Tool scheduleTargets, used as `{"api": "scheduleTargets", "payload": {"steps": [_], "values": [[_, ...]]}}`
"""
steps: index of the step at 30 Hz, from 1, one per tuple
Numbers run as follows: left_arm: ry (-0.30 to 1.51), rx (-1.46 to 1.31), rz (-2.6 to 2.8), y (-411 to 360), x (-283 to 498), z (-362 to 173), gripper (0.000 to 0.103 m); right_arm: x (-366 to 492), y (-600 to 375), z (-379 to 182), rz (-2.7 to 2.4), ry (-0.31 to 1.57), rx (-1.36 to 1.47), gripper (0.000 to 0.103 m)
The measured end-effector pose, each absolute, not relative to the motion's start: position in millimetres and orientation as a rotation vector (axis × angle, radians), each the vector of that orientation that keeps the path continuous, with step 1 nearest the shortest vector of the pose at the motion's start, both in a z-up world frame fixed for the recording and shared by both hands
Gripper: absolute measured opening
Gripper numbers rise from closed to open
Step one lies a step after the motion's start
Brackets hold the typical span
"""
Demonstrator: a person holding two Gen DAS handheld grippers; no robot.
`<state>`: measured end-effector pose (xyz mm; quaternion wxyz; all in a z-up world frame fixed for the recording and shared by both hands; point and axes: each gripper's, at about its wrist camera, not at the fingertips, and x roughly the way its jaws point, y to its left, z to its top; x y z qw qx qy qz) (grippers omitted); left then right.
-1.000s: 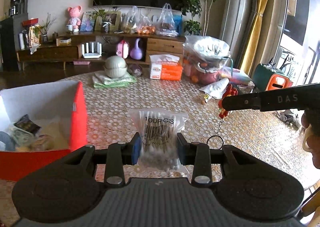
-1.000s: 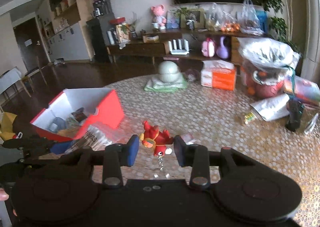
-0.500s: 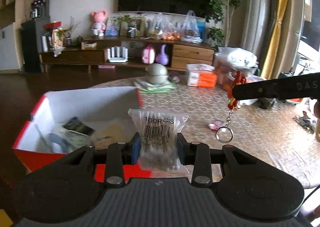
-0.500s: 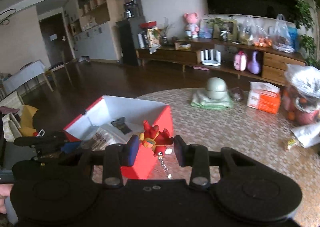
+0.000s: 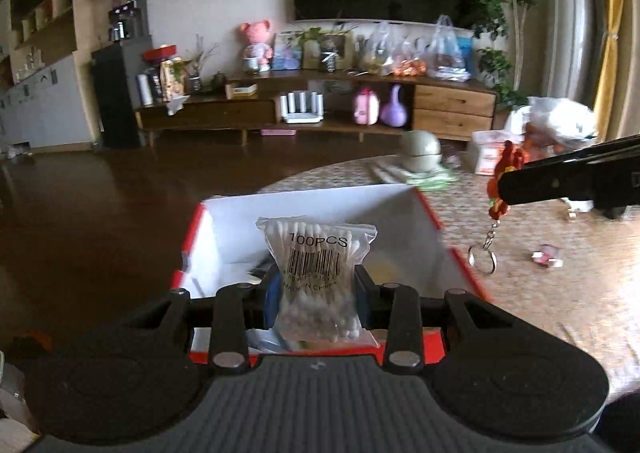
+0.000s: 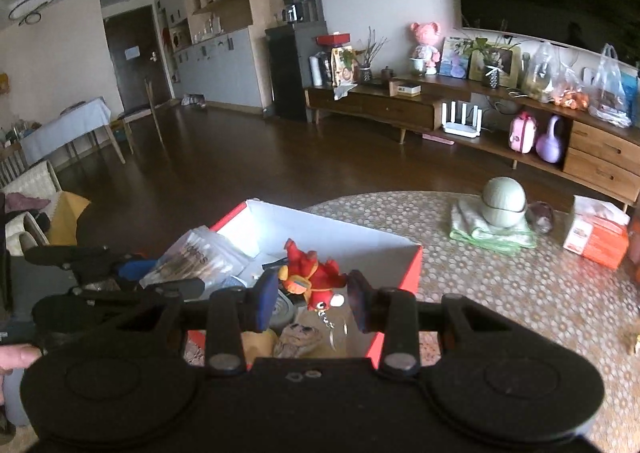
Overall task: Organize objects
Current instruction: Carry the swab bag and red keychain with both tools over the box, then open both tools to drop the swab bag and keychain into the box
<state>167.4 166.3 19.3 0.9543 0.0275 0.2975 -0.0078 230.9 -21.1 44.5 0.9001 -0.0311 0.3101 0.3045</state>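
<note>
My left gripper [image 5: 316, 289] is shut on a clear bag of cotton swabs [image 5: 318, 273] printed "100PCS", held above the open red box [image 5: 434, 215] with white inner walls. My right gripper [image 6: 312, 299] is shut on a red toy keychain [image 6: 314, 279], its chain and ring hanging below, also above the red box [image 6: 404, 277]. In the left wrist view the red keychain [image 5: 506, 173] hangs from the right gripper's finger at the right, ring [image 5: 482, 259] dangling beside the box. In the right wrist view the swab bag [image 6: 200, 259] and left gripper show at the left. Several small items lie inside the box.
The box stands near the edge of a round table with a patterned cloth [image 6: 520, 293]. On it lie a green folded cloth with a round grey bowl [image 6: 503, 202], an orange tissue box [image 6: 598, 233], and a small pink wrapper [image 5: 546, 255]. Dark floor lies beyond.
Both grippers have swung left across the table with their loads. The red box, at the left edge before, now lies straight under and ahead of both.
</note>
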Motion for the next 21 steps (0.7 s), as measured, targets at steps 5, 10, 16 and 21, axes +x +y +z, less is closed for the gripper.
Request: {"api": "scheduleTargets", "payload": {"steps": [5,10,16,21], "values": [[0.649,0.057,0.016,190,197,7,0.035,253,-1,27,0.623,0.662,-0.1,0.037],[0.704,0.078,0.022,200,228,-12,0.035,272,13,10,0.603,0.672,-0.114,0.037],[0.765,0.066,0.013,204,269,-31,0.035,289,30,-9,0.616,0.696,-0.159,0.038],[0.817,0.073,-0.005,200,294,-49,0.035,287,37,-33,0.655,0.768,-0.219,0.038]]}}
